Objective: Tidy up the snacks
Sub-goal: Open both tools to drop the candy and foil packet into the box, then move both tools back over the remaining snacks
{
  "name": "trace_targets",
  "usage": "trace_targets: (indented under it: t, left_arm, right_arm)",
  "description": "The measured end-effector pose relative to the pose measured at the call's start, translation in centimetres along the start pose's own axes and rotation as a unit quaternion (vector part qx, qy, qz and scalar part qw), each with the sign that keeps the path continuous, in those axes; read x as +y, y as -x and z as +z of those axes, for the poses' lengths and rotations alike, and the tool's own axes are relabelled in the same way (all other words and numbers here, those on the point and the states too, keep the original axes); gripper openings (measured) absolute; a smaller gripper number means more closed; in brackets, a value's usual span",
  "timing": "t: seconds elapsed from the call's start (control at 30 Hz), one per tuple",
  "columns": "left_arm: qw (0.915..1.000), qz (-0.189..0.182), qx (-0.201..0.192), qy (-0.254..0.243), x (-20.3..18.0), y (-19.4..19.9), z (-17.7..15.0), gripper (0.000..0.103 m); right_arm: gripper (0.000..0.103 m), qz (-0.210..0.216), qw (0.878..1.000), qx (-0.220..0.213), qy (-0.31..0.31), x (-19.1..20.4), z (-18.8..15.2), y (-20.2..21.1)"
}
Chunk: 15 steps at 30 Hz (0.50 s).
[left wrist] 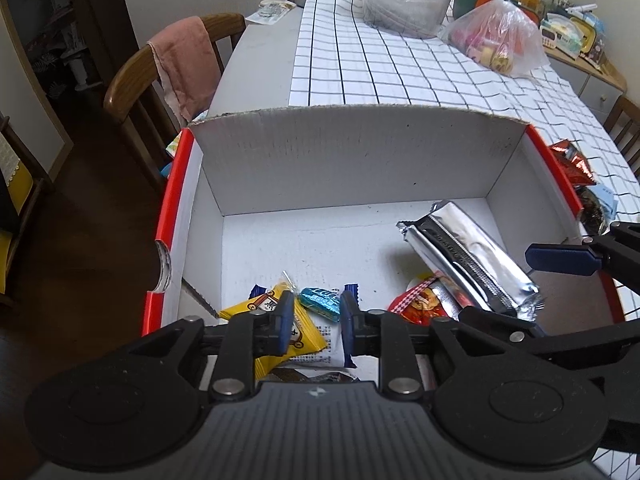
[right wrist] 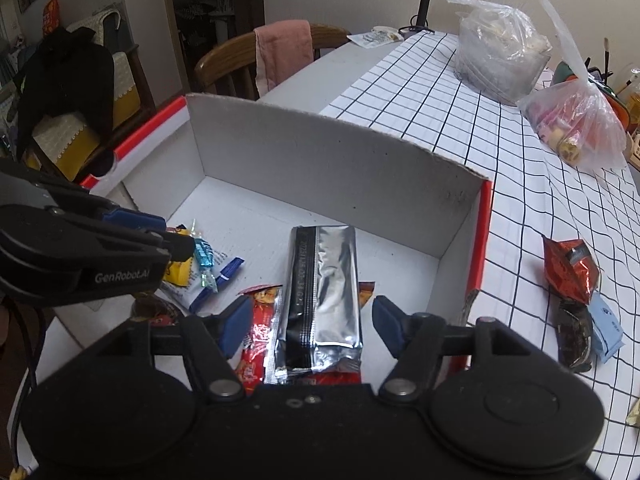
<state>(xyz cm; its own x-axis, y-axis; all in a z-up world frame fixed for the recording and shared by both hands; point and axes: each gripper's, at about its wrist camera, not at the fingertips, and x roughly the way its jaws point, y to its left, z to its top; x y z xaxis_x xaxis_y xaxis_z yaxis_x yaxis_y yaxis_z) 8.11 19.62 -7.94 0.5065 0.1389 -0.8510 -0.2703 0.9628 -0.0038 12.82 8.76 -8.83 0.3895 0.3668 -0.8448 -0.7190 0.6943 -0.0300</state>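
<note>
Left gripper point(left wrist: 314, 320) fingers narrow, empty, above yellow packet point(left wrist: 306, 334); right gripper point(right wrist: 310, 326) fingers wide, straddling silver pouch point(right wrist: 322, 292) in box point(left wrist: 352, 152).

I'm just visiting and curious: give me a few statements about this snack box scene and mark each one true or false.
1. The silver packet lies inside the box. True.
2. The right hand-held gripper is clamped on the silver packet. False: its jaws are apart, open around it.
3. A red snack bag lies on the checked cloth outside the box. True.
4. The box holds only the silver packet. False: a yellow packet and others lie there too.
</note>
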Motion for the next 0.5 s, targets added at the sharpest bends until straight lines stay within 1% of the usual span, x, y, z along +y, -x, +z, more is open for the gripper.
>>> trace_targets:
  t: [0.03,0.2,0.23,0.27,0.3,0.33,0.37,0.5]
  left_arm:
    - [1.0,-0.001,-0.003,0.002,0.0,0.3,-0.1,0.029]
    - [0.9998,-0.008,-0.014,0.007,-0.1,1.4,-0.2,0.03]
    - [0.9997,-0.011,-0.018,0.009,-0.1,1.7,-0.2,0.033]
    - [0.9996,-0.013,-0.022,0.01,-0.2,2.0,-0.2,0.04]
    - [0.9995,-0.014,-0.027,0.011,-0.2,2.3,-0.2,0.045]
    - [0.9992,-0.015,-0.034,0.013,-0.3,2.7,-0.2,0.055]
    - [0.9989,-0.018,-0.04,0.014,-0.5,3.0,-0.2,0.062]
    - [0.998,-0.028,-0.055,0.012,-1.4,4.3,0.0,0.064]
  right_arm:
    - [0.067,0.002,1.0,-0.003,-0.002,0.0,0.0,0.3]
    - [0.074,0.007,1.0,-0.022,-0.007,-0.2,0.0,2.0]
    - [0.076,0.008,1.0,-0.025,-0.009,-0.4,0.0,2.3]
    - [0.077,0.009,1.0,-0.028,-0.011,-0.5,0.0,2.6]
    - [0.078,0.01,0.999,-0.032,-0.012,-0.6,-0.1,3.0]
    - [0.079,0.011,0.999,-0.036,-0.013,-0.7,-0.1,3.4]
    - [0.081,0.012,0.999,-0.04,-0.013,-0.8,-0.1,3.8]
    - [0.084,0.012,0.998,-0.054,-0.009,-1.3,-0.4,5.4]
